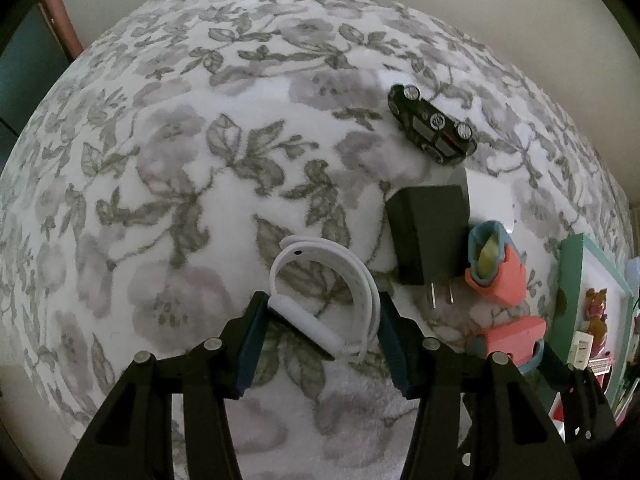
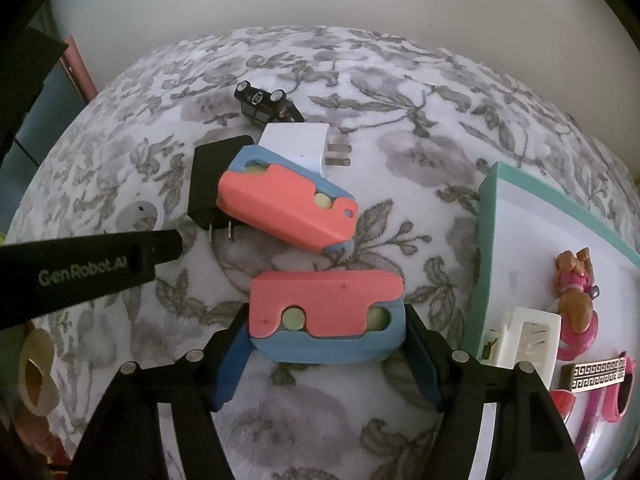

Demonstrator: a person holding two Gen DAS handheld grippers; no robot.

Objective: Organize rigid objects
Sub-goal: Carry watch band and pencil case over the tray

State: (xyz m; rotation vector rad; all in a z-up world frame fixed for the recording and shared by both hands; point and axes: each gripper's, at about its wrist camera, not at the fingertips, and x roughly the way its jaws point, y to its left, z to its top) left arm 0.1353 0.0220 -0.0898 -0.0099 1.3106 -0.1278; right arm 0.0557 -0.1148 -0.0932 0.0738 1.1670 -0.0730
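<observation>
Down between the blue pads of the right gripper sits a coral-and-blue block, a flat rounded slab with a wavy coral upper face, a blue lower layer and two pale green discs showing in slots along the seam. Its two ends meet the pads on either side, so the jaws are closed against it while it rests on the cover. A second block of the same make lies just beyond it, tilted, propped over a black plug adapter and a white plug adapter; past those lies a small black toy car on its roof (wheels up).

The left gripper has a white strap band between its pads: a curled loop with a straight capsule-like bar across it. The bar's end touches the left pad and the loop's edge reaches the right pad, so the jaws appear clamped on it.

Everything rests on a fuzzy white bedcover printed with grey flowers and leaves. To the right stands a teal-rimmed white tray holding a toy dog figure, a white clip-like part and pink items. A pale plain wall rises behind.
</observation>
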